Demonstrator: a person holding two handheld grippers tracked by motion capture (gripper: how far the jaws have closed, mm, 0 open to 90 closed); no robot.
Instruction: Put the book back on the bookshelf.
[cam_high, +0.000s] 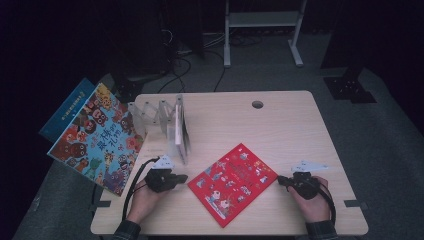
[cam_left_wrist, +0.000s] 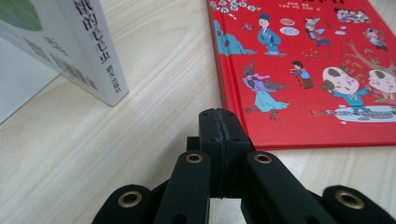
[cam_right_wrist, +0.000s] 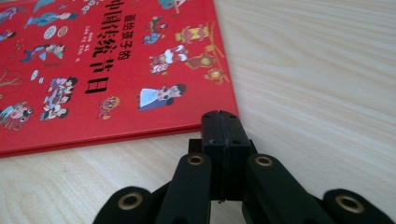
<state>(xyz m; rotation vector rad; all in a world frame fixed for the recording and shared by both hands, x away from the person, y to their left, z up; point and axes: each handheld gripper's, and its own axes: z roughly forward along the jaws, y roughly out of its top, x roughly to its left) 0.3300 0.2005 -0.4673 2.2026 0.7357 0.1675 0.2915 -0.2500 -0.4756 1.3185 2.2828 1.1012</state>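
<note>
Red book (cam_high: 232, 183): glossy flat rectangle on pale woodgrain table (cam_high: 280, 120).

Place: a dim lab or recording room, not a home.
Table (cam_high: 280, 120): pale wood desk with a cable hole (cam_high: 257, 104), standing alone on grey carpet.
Floor: loose cables (cam_high: 187, 60) trail across it.
Behind: a white metal stand (cam_high: 262, 30) and dark equipment bases (cam_high: 350, 87).
Walls: all black, unlit.
</note>
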